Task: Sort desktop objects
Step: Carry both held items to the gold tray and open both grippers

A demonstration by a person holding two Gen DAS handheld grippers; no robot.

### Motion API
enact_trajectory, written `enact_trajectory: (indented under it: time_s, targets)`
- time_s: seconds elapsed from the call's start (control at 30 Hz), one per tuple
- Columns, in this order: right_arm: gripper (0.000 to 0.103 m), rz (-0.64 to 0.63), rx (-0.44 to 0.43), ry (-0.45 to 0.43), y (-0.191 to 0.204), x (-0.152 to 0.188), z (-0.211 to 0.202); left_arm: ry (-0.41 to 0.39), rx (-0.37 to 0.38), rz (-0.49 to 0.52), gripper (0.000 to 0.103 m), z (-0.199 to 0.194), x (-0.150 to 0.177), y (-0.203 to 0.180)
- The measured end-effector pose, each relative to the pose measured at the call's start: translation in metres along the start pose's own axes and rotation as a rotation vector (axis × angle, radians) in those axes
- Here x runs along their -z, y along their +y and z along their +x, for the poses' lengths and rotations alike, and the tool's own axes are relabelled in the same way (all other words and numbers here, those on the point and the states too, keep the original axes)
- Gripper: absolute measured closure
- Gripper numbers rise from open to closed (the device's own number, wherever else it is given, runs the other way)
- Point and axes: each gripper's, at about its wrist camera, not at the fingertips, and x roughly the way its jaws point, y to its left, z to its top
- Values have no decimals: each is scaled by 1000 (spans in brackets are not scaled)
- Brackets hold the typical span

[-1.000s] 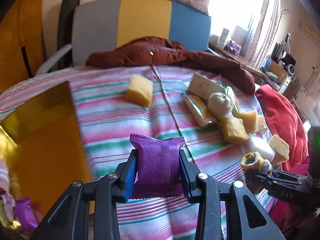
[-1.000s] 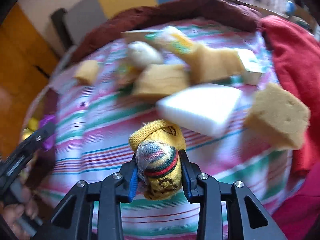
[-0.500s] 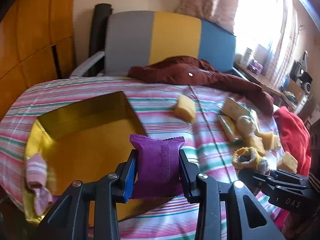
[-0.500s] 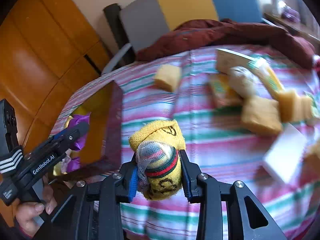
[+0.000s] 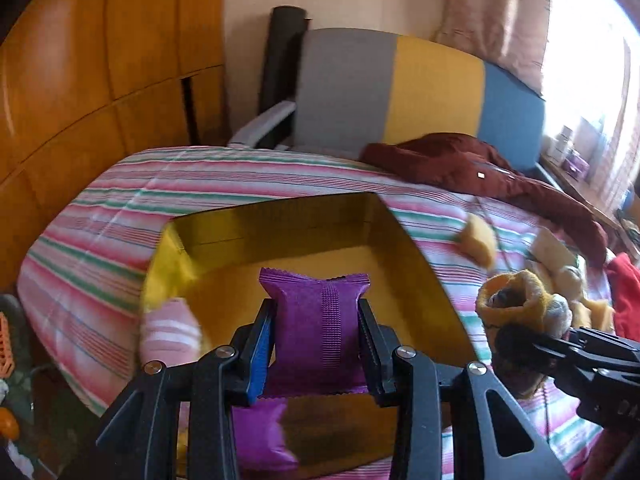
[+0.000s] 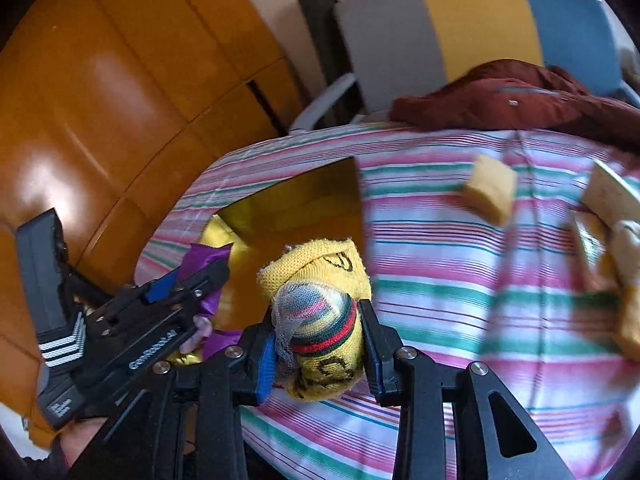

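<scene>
In the left wrist view the left tool (image 5: 318, 338) sits at lower centre, its jaws clamped on a purple packet (image 5: 316, 320) that stands upright between the blue-edged pads. Behind and beneath the packet lies a gold tray (image 5: 280, 220) on the striped cloth (image 5: 120, 208) of the desk; a second purple packet (image 5: 256, 436) lies at the tray's near edge, and a pink striped sock (image 5: 172, 332) rests at the tray's left side. At the right edge of this frame the right tool (image 5: 516, 344) shows, gripping a rolled yellow sock (image 5: 516, 296).

The right wrist view puts the right tool at lower centre, closed on the same yellow sock — red and green bands showing on its rolled end — held over the tray's right wall and the cloth. The left tool appears at lower left, over the tray. A yellow sponge block (image 6: 490, 190) lies on the cloth at upper right, well apart from the tray; blurred items crowd the right edge. A dark red jacket (image 6: 500, 100) lies at the far side of the desk.
</scene>
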Motion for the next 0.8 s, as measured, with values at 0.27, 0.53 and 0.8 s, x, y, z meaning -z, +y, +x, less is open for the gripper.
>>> enact_trajectory:
  time_s: [0.27, 0.53, 0.8]
  targets:
    - [66, -79, -59, 71, 37, -6, 41, -1, -84, -41, 65, 10, -6, 39]
    - [66, -99, -62, 157, 55, -1, 85, 38, -58, -113, 64, 28, -21, 75]
    - [61, -91, -84, 220, 64, 9, 113, 51, -42, -150, 64, 44, -37, 105]
